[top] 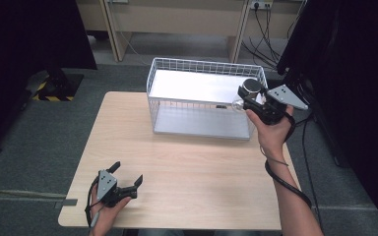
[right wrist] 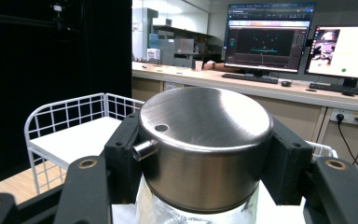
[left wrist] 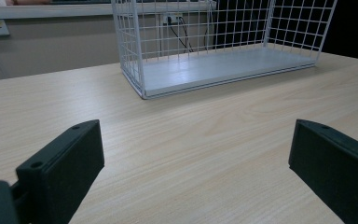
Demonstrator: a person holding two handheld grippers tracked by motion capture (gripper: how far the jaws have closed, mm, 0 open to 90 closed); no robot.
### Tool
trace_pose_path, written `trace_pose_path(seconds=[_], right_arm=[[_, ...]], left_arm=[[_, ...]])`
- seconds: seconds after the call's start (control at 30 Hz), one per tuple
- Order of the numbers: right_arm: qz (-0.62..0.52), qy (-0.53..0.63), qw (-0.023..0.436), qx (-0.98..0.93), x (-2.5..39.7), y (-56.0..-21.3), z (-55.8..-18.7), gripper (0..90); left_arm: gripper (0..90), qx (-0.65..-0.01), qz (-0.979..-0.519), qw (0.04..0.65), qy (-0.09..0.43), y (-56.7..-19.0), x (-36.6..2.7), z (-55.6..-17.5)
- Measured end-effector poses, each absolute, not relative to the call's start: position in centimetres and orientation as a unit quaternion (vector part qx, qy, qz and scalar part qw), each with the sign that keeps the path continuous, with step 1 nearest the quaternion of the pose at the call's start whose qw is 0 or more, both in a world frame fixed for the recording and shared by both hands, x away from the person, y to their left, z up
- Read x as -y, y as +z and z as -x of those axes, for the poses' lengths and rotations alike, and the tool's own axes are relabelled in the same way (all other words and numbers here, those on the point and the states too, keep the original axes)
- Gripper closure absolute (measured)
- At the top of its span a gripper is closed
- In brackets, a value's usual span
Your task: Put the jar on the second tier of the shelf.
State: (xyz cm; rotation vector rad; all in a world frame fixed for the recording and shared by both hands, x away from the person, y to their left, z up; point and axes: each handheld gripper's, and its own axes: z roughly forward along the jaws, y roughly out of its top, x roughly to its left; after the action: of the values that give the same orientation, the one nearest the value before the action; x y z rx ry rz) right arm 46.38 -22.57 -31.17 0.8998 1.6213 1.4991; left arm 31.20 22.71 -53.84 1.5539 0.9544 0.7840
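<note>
My right gripper (top: 250,98) was clamped on a glass jar with a steel lid (right wrist: 205,140) — held at the right of the high view, over the right end of the white wire basket (top: 177,66). My left gripper (top: 126,175) rested at lower left on the table (top: 202,167), jaws wide apart — nothing between them.

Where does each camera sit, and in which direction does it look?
High view: sits above the person's side, looks forward and down on the table and wire basket; both forearms show, with left tongs and right tongs.
Left gripper view: rides low over the table, looks along its open jaws toward the basket.
Right gripper view: looks along its jaws, which clamp a jar's metal lid, toward a desk with monitors.
Shared: all three views show the basket.
</note>
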Motion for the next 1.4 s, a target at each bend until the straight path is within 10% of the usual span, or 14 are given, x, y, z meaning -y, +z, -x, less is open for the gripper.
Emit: trace_pose_path(seconds=[1.4], right_arm=[[-0.397,0.555,0.371,-0.630,21.5,-29.7,-53.1,40.2]], left_arm=[[2.9,-0.401,-0.658,0.547,0.329,-53.8,-22.7,-31.2]])
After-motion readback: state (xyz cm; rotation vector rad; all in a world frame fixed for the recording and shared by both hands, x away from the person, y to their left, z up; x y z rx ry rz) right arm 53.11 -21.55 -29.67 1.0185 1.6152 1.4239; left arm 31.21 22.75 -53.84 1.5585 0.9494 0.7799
